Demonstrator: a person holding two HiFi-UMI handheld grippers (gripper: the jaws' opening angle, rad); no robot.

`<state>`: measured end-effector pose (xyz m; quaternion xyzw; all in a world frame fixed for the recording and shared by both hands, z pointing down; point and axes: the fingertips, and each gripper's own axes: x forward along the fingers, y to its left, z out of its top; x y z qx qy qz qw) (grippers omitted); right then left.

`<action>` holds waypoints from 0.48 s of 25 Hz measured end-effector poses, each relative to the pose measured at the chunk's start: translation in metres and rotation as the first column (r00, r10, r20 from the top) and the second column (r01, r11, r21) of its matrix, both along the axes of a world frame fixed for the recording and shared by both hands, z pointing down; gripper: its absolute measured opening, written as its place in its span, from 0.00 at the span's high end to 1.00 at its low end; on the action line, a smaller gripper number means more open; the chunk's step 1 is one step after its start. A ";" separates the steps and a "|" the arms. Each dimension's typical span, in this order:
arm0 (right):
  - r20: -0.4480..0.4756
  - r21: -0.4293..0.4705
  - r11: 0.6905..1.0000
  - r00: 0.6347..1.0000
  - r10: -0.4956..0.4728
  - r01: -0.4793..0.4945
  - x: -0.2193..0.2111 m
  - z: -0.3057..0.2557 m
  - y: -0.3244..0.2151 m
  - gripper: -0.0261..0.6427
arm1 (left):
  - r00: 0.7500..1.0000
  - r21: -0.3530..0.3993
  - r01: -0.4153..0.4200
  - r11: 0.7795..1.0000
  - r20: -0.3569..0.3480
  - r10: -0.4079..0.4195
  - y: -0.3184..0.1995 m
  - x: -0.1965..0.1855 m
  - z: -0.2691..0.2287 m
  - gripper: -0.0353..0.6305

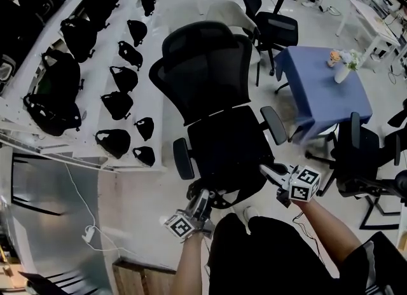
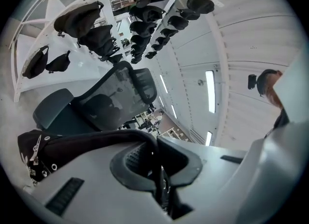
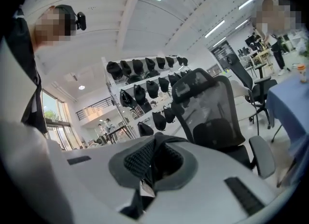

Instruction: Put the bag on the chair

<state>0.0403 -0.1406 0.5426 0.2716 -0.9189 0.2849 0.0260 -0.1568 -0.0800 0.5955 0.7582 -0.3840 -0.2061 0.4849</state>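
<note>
**Right claw clamped on the bag, chair just ahead**

We see the right claw (image 3: 153, 162) closed tight. Its pads press on a fold of the black bag (image 3: 158, 140), which bulges up above them, and a small white tag (image 3: 146, 189) shows underneath. Beyond the claw, to the right, the black mesh-backed chair (image 3: 215, 117) stands upright, with one grey armrest (image 3: 262, 156) nearest us. Behind it, white shelves (image 3: 126, 80) carry rows of dark bags (image 3: 152, 89). A blue-covered worktop (image 3: 289, 107) cuts into the right edge.
</note>
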 end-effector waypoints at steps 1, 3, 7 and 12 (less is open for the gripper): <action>-0.004 -0.001 1.000 1.000 0.007 -0.007 0.000 0.002 -0.007 0.95 | 1.000 -0.008 -0.004 1.000 0.014 0.004 -0.007 -0.002 0.003 0.91; -0.015 -0.002 1.000 1.000 0.016 -0.016 -0.001 0.005 -0.021 0.95 | 1.000 -0.019 -0.014 1.000 0.028 0.014 -0.020 -0.004 0.008 0.91; -0.031 -0.009 1.000 0.999 0.023 -0.024 -0.006 0.015 -0.044 0.95 | 0.999 -0.024 -0.024 0.999 -0.025 0.023 -0.045 -0.006 0.020 0.91; -0.043 -0.024 0.998 0.998 0.053 -0.054 -0.007 0.027 -0.070 0.95 | 0.998 -0.013 -0.053 0.998 -0.035 0.053 -0.074 -0.005 0.030 0.91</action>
